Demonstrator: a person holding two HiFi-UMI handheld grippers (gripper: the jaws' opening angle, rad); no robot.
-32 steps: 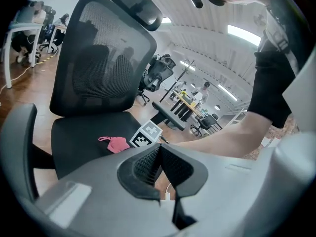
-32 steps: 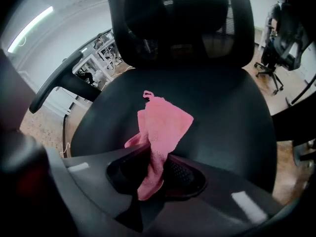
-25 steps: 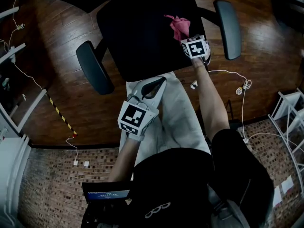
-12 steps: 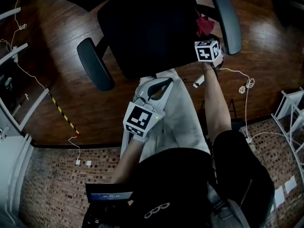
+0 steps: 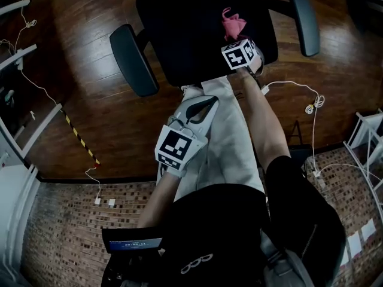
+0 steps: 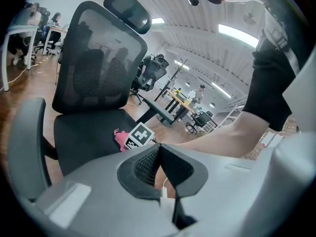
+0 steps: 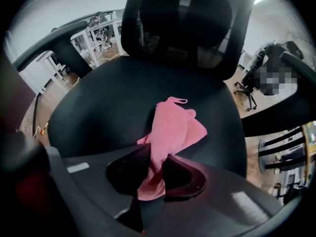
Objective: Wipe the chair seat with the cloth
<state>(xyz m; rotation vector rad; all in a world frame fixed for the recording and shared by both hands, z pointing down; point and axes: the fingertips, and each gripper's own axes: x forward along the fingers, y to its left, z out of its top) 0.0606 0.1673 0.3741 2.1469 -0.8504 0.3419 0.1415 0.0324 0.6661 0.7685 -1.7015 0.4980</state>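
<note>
The black office chair seat (image 5: 191, 28) fills the top of the head view, and the pink cloth (image 5: 233, 24) lies on its right part. My right gripper (image 5: 238, 39) is shut on that cloth's near end. In the right gripper view the pink cloth (image 7: 172, 132) spreads forward over the chair seat (image 7: 108, 107) from between the shut jaws of my right gripper (image 7: 154, 167). My left gripper (image 5: 200, 107) hangs back over my lap, shut with nothing in it; its own view shows the left gripper (image 6: 159, 154) closed and the chair seat (image 6: 89, 137) beyond.
Two grey armrests (image 5: 133, 58) (image 5: 303, 18) flank the seat. The mesh backrest (image 7: 187, 23) rises behind it. White cables (image 5: 308, 106) lie on the wooden floor at the right. A white rack (image 5: 368, 136) stands at the far right; desks and other chairs are further off.
My right gripper with the cloth has swept from the seat's right edge back toward the middle front. The chair has shifted in the view. The left gripper has stayed over my lap.
</note>
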